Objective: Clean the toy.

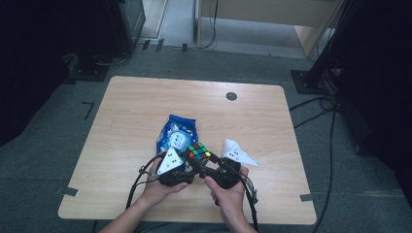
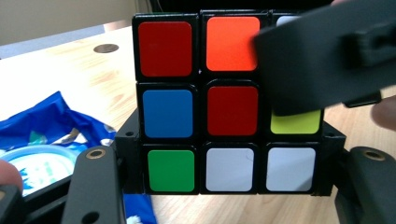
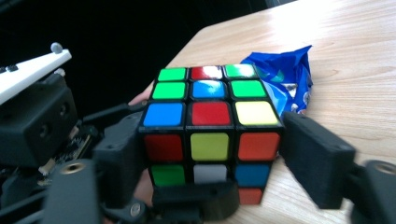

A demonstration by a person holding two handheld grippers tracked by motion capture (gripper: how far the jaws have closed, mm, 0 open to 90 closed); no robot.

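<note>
Both grippers, left (image 1: 180, 171) and right (image 1: 214, 167), held the cube (image 1: 199, 153) above the counter (image 1: 136, 111), jaws clamped on it. Its colours lay mixed, so most turning seemingly remained.

A wooden table (image 1: 131, 116) bears a blue packet (image 1: 176, 133).

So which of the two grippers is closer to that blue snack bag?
Left. The left gripper sits just below the blue snack bag, near its lower edge; the right gripper is farther right, beyond the Rubik's cube both hold.
</note>
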